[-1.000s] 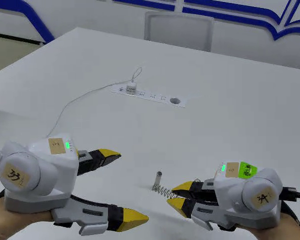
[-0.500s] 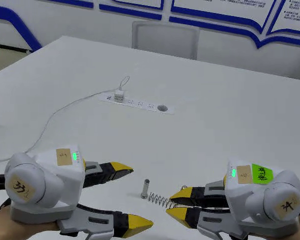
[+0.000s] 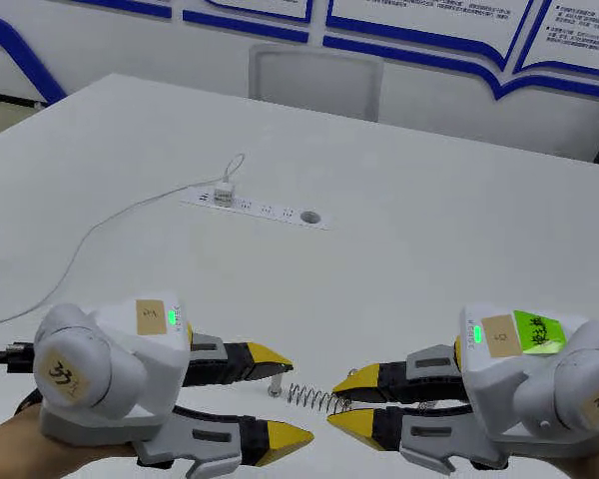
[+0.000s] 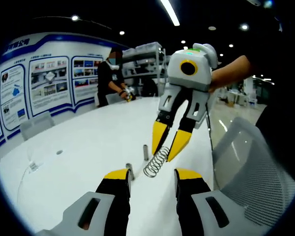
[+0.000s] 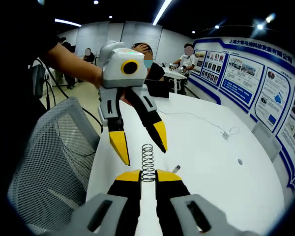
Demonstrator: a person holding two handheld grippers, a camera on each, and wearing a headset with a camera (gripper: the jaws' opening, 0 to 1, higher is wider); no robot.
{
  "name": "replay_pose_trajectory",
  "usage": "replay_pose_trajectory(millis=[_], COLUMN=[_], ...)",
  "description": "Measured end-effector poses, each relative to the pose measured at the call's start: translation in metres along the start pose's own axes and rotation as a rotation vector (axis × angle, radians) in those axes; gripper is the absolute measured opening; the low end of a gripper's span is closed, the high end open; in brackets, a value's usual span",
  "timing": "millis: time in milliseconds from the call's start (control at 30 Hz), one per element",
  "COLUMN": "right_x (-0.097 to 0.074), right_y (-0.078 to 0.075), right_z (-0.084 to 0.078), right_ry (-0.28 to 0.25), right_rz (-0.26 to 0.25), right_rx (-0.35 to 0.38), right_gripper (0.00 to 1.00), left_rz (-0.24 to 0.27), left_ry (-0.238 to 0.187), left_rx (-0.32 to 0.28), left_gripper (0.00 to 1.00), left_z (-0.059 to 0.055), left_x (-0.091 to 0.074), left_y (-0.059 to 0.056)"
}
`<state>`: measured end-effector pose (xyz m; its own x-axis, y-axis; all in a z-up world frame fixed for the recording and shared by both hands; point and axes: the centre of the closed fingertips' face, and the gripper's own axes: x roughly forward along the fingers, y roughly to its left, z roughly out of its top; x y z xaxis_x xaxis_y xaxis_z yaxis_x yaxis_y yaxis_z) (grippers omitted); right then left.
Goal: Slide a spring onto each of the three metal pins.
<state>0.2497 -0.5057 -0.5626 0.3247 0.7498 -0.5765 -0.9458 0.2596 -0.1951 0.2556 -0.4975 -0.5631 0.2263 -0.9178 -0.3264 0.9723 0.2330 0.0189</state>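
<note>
A short metal pin (image 3: 276,383) stands upright on the white table (image 3: 399,259), just under the upper finger of my left gripper (image 3: 280,396), which is open. A steel spring (image 3: 315,397) stretches level from beside the pin to my right gripper (image 3: 349,402), which is shut on the spring's right end. The left gripper view has my own open gripper (image 4: 152,174), the spring (image 4: 155,162), the right gripper (image 4: 169,142) and two upright pins (image 4: 129,170) (image 4: 145,151). The right gripper view has the spring (image 5: 147,162) rising from my shut gripper (image 5: 147,176) toward the left gripper (image 5: 143,151), with a pin (image 5: 176,169) to its right.
A white power strip (image 3: 255,208) with a plugged adapter and a cable (image 3: 110,225) lies mid-table. A grey chair (image 3: 314,80) stands at the far edge. A mesh chair (image 5: 54,162) is beside the table, and people stand further back in the room.
The two grippers have drawn closer together. My left gripper has moved right, so the pin now sits by its upper finger. The spring stays held by the right gripper.
</note>
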Motion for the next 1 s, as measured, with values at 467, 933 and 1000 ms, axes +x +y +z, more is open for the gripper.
replay_pose_trajectory(millis=[467,933,1000], right_x=[0.000,-0.002,-0.003], right_y=[0.008,0.009,0.008], right_z=[0.002,0.004,0.004], right_ry=[0.009,0.013,0.011], right_rz=[0.051,0.065,0.066], right_rx=[-0.054,-0.092,-0.091], right_gripper=[0.11,0.11,0.11], left_rz=[-0.063,-0.066,-0.066], left_ry=[-0.019,-0.003,-0.008], left_rx=[0.008,0.178,0.184], left_gripper=[0.17,0.10,0.10], left_z=[0.007,0.007,0.008], left_x=[0.004,0.003,0.002], left_y=[-0.011,-0.015,-0.015])
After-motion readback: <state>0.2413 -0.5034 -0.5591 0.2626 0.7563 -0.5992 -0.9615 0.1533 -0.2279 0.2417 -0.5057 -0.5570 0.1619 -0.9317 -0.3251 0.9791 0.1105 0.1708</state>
